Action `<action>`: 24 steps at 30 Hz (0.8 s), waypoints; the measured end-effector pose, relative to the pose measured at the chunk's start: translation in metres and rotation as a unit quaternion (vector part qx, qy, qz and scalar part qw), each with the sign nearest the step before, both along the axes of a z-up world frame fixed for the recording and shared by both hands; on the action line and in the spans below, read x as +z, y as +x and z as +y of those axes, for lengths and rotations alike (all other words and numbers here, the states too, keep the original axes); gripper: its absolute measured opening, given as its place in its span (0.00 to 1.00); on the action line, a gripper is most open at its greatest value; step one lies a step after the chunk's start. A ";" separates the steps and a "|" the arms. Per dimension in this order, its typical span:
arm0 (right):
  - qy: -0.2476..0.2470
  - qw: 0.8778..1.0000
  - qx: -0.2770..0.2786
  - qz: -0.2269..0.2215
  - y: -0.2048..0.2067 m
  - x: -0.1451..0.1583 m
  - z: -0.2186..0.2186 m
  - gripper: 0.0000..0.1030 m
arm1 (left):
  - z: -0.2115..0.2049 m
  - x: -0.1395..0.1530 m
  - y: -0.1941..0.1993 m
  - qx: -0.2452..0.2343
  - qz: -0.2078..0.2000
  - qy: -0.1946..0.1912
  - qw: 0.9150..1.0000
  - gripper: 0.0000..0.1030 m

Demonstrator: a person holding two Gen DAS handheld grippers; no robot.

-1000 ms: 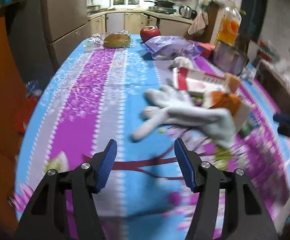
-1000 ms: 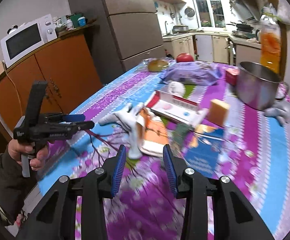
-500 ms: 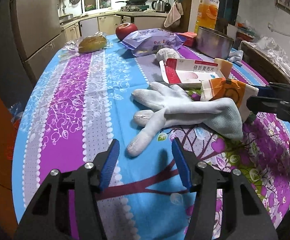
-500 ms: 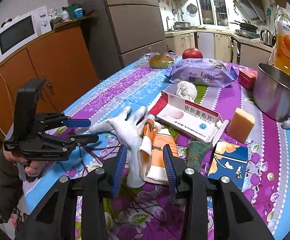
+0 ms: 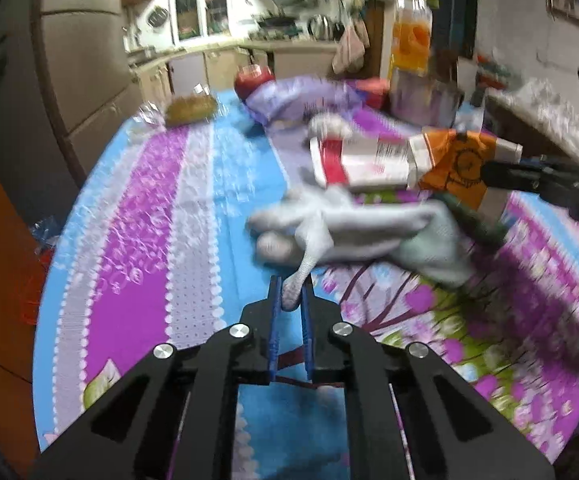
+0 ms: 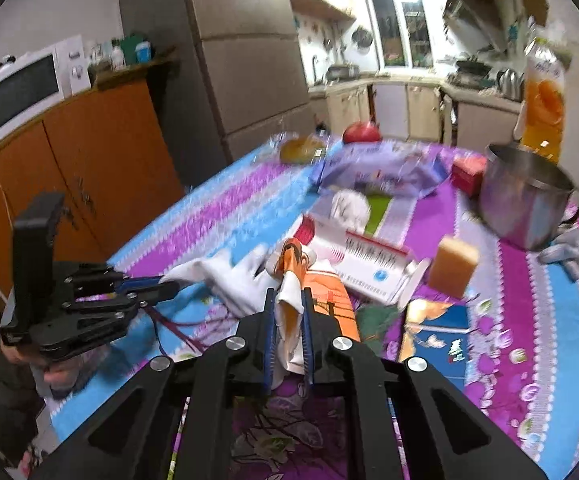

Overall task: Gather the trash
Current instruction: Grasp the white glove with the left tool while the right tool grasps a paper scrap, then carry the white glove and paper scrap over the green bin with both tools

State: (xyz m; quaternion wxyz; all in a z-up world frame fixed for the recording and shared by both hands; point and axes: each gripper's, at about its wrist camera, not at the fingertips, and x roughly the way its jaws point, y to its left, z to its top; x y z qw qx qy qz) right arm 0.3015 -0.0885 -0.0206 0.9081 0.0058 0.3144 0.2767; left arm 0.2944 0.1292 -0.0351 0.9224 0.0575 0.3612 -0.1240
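Observation:
A white glove [image 5: 353, 232] lies on the flowered tablecloth [image 5: 149, 220]. My left gripper [image 5: 289, 296] is shut on one fingertip of the glove; it also shows in the right wrist view [image 6: 157, 286], holding the glove [image 6: 225, 276]. My right gripper [image 6: 288, 304] is shut on an orange and white wrapper [image 6: 321, 296], which is lifted a little in the left wrist view [image 5: 457, 164], where the right gripper [image 5: 497, 172] grips its edge.
A red and white carton [image 6: 361, 268], a yellow sponge [image 6: 451, 266], a blue packet [image 6: 437, 328], a steel pot [image 6: 525, 200], a purple bag [image 6: 381, 172], an apple [image 6: 361, 132], bread [image 6: 301, 150] and a juice bottle [image 6: 543, 96] stand on the table.
Both grippers have closed: the left onto a finger of the glove, the right onto the orange wrapper, which has come up off the table.

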 end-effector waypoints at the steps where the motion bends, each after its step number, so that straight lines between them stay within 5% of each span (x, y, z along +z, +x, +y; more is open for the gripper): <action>1: 0.003 1.000 -0.006 -0.011 -0.004 0.006 -0.003 0.12 | 0.001 0.006 -0.004 0.003 -0.008 -0.008 1.000 0.07; 14: 0.011 0.994 -0.049 -0.099 -0.057 0.060 -0.023 0.12 | -0.019 0.091 -0.051 0.014 -0.108 -0.070 0.992 0.07; 24: 0.008 0.988 -0.078 -0.131 -0.086 0.081 -0.050 0.11 | -0.054 0.114 -0.060 -0.001 -0.123 -0.076 0.990 0.07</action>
